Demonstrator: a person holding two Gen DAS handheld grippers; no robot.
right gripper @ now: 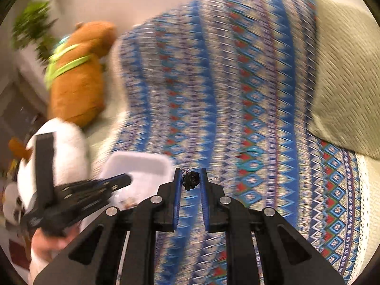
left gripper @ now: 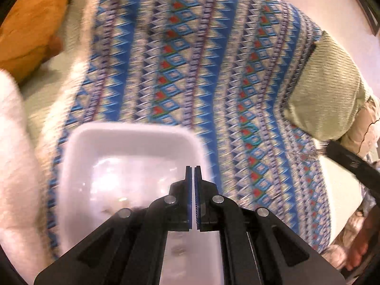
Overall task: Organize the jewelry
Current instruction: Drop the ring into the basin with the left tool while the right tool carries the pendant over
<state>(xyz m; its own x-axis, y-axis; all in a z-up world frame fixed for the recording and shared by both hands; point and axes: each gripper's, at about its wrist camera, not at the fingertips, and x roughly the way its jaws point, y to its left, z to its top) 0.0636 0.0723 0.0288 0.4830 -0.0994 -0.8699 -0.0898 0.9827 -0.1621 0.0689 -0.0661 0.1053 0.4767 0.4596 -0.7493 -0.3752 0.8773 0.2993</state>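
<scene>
Right wrist view: a small black flower-shaped ornament on a thin silver chain sits pinched between the blue-padded fingers of the right gripper, held above a blue, red and cream patterned cloth. A teal ring lies on the cloth just right of the fingers. A white tray rests on the cloth to the left, with small pieces inside it, too blurred to identify. The left gripper reaches over the tray's near edge. Beyond the tray lie a white plush and a brown plush with a lime harness; a green plant stands behind. A grey-green cushion lies at right.

Left wrist view: the left gripper has its fingers drawn together, almost touching, with nothing seen between them, above the tray. The cloth spreads beyond, the cushion at right. The right gripper enters from the right edge with the chain trailing from its tip. No writing or label is legible in either view.
</scene>
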